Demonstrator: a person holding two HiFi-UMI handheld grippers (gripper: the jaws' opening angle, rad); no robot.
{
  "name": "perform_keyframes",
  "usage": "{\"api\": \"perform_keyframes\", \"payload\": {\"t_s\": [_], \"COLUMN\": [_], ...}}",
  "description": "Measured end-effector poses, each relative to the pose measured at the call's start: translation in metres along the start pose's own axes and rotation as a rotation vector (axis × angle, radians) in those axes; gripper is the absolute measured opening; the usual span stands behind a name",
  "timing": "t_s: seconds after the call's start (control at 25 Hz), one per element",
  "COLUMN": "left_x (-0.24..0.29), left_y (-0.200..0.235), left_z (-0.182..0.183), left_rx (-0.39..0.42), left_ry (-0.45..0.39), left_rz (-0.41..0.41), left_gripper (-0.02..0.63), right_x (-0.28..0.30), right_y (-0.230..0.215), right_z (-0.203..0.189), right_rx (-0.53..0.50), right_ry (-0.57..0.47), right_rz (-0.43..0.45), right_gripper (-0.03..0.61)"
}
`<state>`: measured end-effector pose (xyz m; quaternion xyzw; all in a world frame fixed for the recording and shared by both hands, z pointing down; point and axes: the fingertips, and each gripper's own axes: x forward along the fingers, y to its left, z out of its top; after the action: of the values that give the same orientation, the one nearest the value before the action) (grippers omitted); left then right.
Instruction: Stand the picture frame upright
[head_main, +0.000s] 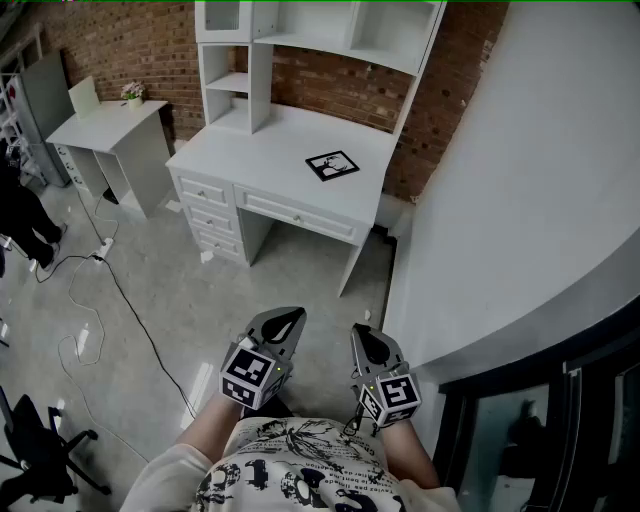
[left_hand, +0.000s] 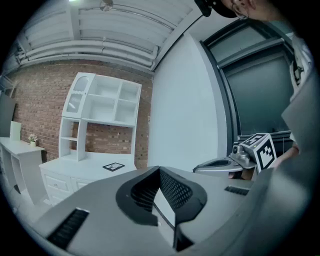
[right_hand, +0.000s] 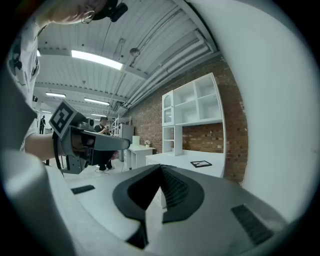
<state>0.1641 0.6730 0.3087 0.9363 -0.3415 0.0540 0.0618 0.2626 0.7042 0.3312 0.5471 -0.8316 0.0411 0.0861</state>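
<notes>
The picture frame (head_main: 332, 165) lay flat on the white bench (head_main: 270, 150), toward its right end. The left tongs (head_main: 282, 325) and right tongs (head_main: 372, 345) were closed, empty, and well apart from it. Probably best: approach first, open one pair, then lift its near edge.

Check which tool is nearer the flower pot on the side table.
Left. The left tool is on the same side as the flower pot; the right tool is further right. Both are far from it.
</notes>
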Motion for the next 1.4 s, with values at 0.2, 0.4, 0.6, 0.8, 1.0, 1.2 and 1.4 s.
{"api": "perform_keyframes", "payload": {"t_s": [0.2, 0.4, 0.6, 0.8, 1.0, 1.2, 1.4], "left_x": [0.003, 0.007, 0.012, 0.019, 0.038, 0.065, 0.096], "left_y": [0.009, 0.022, 0.031, 0.044, 0.078, 0.138, 0.202], "left_z": [0.001, 0.002, 0.000, -0.009, -0.015, -0.015, -0.011], "left_rx": [-0.009, 0.002, -0.009, -0.017, -0.045, -0.073, -0.093], "left_ry": [-0.007, -0.004, 0.001, 0.016, 0.011, 0.018, 0.031], "left_rz": [0.012, 0.029, 0.031, 0.015, -0.002, 0.013, 0.005], "left_gripper": [0.009, 0.009, 0.009, 0.009, 0.009, 0.009, 0.009], "right_x": [0.005, 0.011, 0.021, 0.044, 0.084, 0.142, 0.211], "right_y": [0.000, -0.005, -0.012, -0.016, -0.033, -0.043, -0.055], "right_z": [-0.001, -0.003, -0.010, -0.012, -0.018, -0.016, -0.007], "right_rx": [-0.004, 0.015, 0.078, 0.107, 0.126, 0.137, 0.141], "right_ry": [0.004, 0.007, 0.015, 0.010, 0.042, 0.073, 0.101], "right_rz": [0.002, -0.004, -0.025, -0.035, -0.078, -0.077, -0.077], "right_gripper": [0.005, 0.005, 0.005, 0.006, 0.006, 0.006, 0.006]}}
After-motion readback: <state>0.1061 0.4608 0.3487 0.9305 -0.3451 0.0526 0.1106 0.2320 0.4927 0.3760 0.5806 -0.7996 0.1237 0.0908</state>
